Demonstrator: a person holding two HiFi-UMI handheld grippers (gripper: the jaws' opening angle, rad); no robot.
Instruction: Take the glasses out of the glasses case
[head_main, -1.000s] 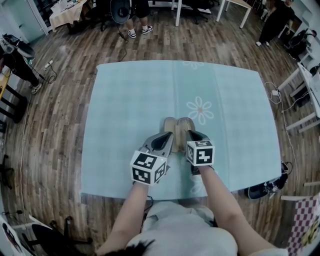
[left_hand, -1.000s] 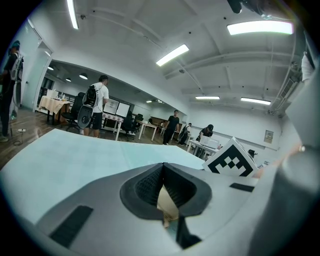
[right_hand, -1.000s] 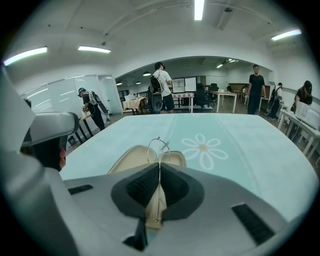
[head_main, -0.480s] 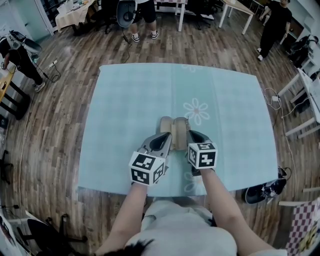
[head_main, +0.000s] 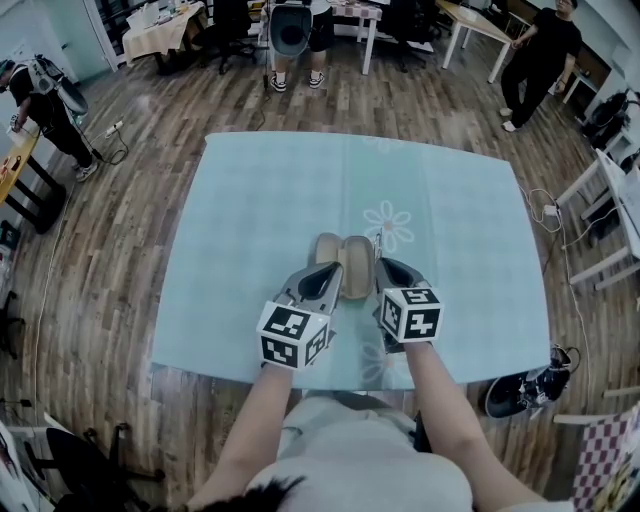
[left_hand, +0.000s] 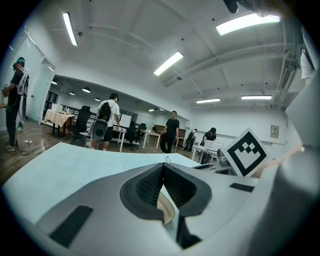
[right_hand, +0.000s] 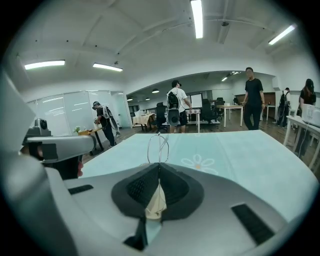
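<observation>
Right gripper view, fingers (right_hand: 140, 191) seemingly pinching glasses (right_hand: 159, 146)

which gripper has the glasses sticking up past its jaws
The right gripper: the wire glasses stand beyond its jaws, shut on the right half of the case. The left gripper pinches the other half.

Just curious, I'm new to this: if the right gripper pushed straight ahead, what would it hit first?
The right gripper, shut on the glasses case edge, would likely meet the wire-rimmed glasses just past its tips; depth is unclear.
</observation>
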